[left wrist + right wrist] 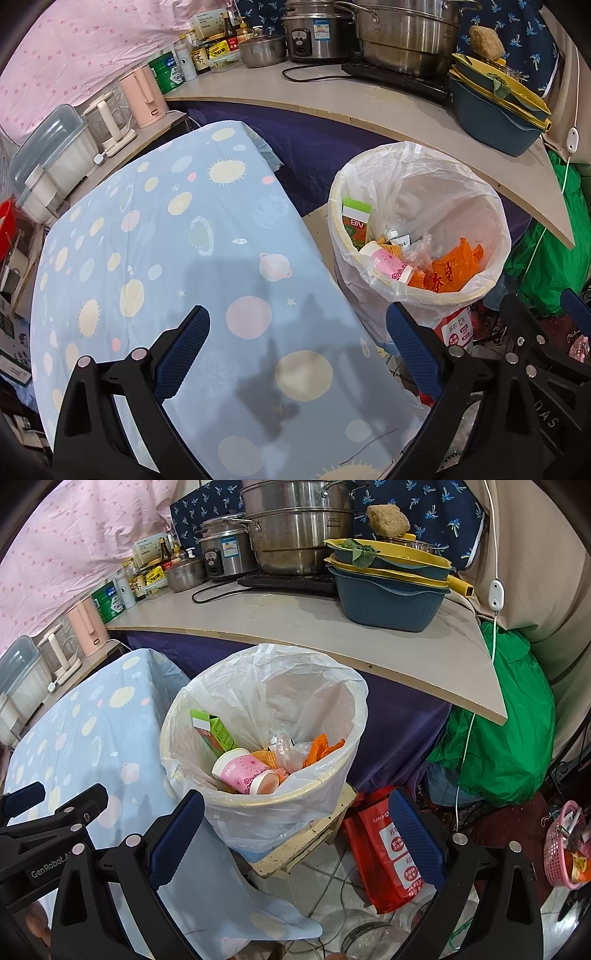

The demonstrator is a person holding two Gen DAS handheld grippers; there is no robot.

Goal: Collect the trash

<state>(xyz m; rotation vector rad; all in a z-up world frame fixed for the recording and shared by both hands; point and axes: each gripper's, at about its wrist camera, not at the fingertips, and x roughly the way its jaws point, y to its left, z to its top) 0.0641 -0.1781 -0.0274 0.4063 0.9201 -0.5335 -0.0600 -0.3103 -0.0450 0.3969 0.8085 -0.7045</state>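
A round trash bin point(417, 295) lined with a clear plastic bag stands right of the table; it also shows in the right wrist view point(266, 801). Inside lie a pink paper cup point(245, 771), a green carton point(216, 733), orange wrappers point(450, 267) and crumpled clear plastic point(291, 755). My left gripper point(297, 347) is open and empty above the light blue planet-print tablecloth point(166, 258). My right gripper point(295, 830) is open and empty, just in front of and above the bin's near rim.
A counter point(295, 627) behind the bin carries steel pots point(295, 535), stacked blue and yellow basins point(391, 587), bottles and jars. A red bag point(384, 853), a green bag point(506, 738) and a pink basket point(565, 845) sit on the floor at right. The bin rests on a small stool point(314, 842).
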